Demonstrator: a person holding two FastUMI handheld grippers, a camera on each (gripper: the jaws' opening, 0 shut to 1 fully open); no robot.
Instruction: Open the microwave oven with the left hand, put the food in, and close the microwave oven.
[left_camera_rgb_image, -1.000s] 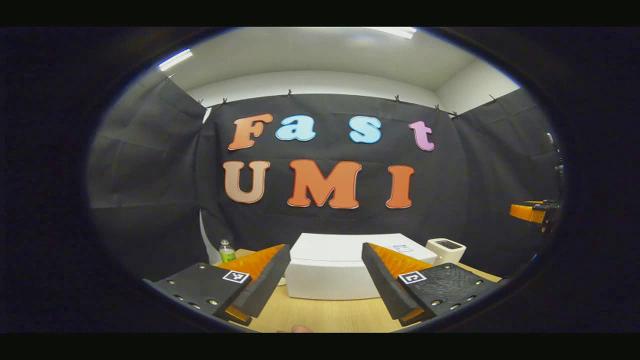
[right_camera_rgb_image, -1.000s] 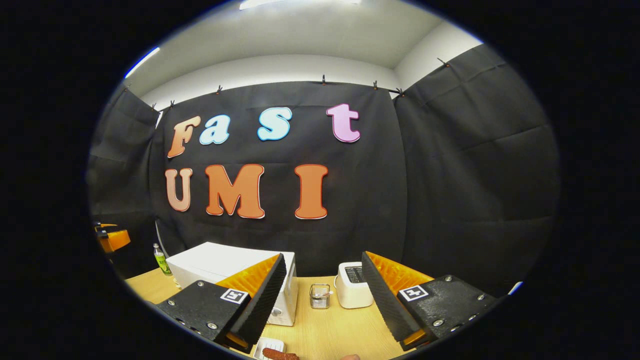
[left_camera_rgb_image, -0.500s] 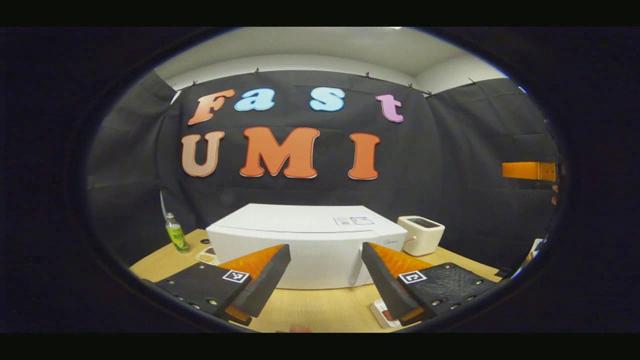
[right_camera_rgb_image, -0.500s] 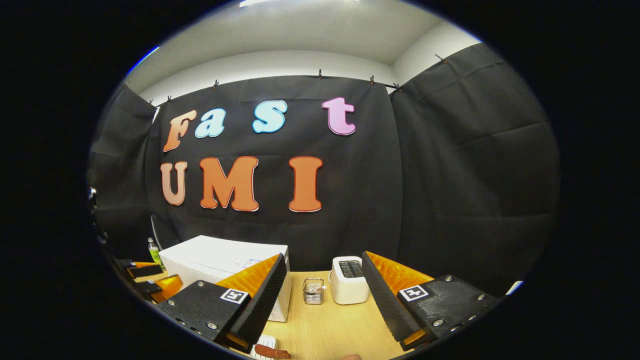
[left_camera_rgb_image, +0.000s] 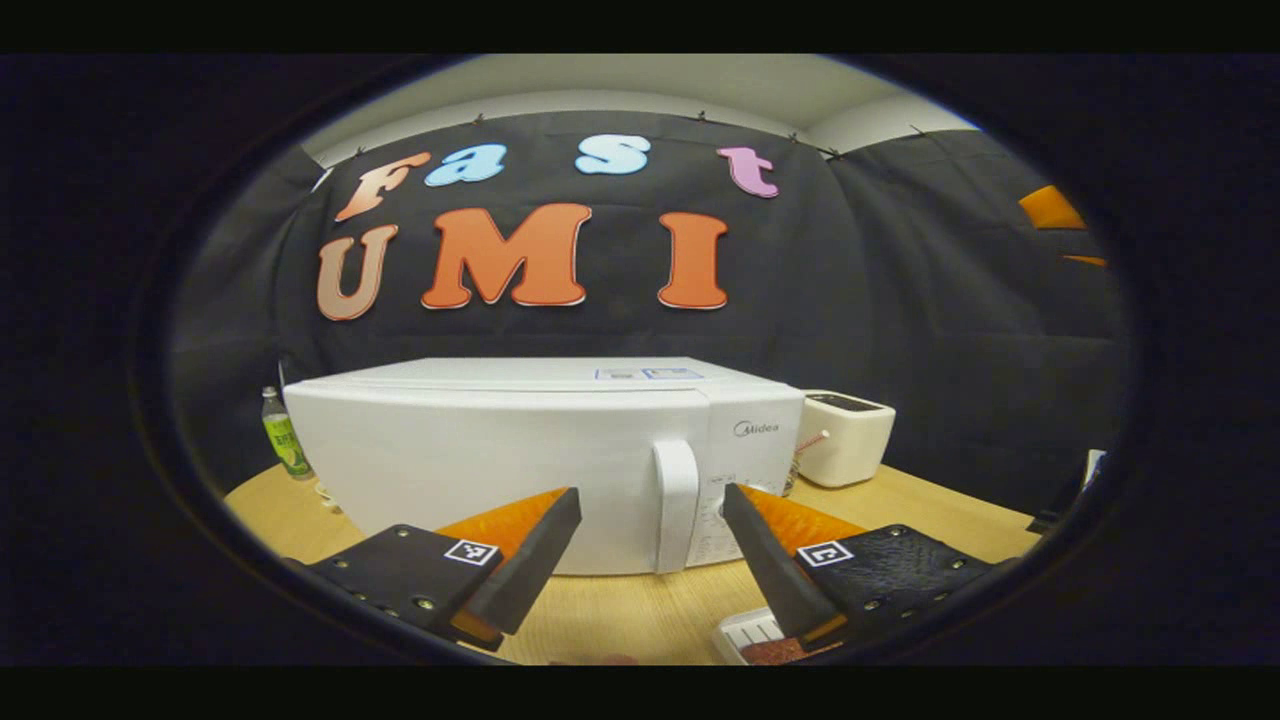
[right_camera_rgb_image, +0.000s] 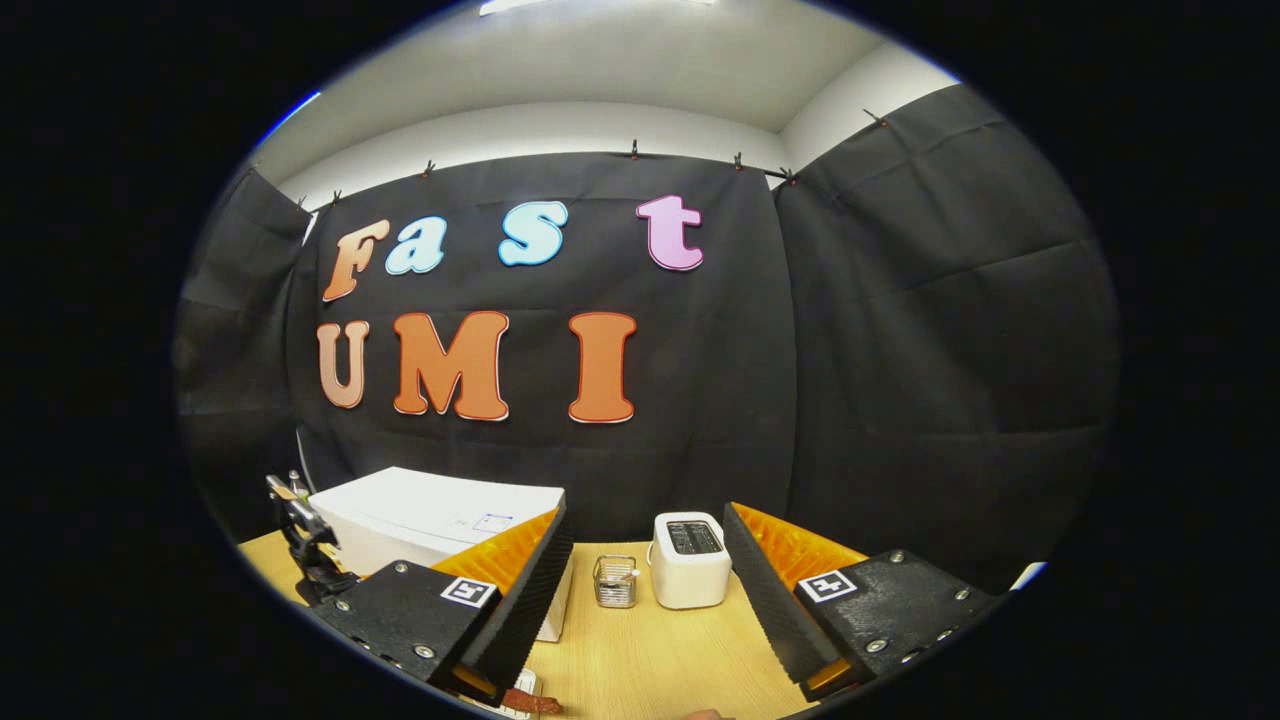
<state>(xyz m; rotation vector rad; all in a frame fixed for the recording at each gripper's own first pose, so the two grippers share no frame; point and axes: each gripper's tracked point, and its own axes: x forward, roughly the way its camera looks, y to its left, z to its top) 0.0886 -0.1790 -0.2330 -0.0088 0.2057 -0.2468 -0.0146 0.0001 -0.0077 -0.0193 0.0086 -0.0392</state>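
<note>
Left gripper view: left gripper (left_camera_rgb_image: 650, 525) is open, its fingers apart in front of the shut microwave (left_camera_rgb_image: 520, 450) door handle (left_camera_rgb_image: 676, 505). Right gripper (right_camera_rgb_image: 648, 560) is open too, above the table (right_camera_rgb_image: 650, 660). Food (left_camera_rgb_image: 775, 652) lies by the left gripper.

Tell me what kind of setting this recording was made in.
Most likely a mock kitchen counter set up inside a recording booth, not a real home. A white microwave and a white toaster stand on a wooden table, and black cloth hangs all around as walls.

Bright ceiling strip light (right_camera_rgb_image: 520, 6); sharp focus, strong fisheye edge distortion.
</note>
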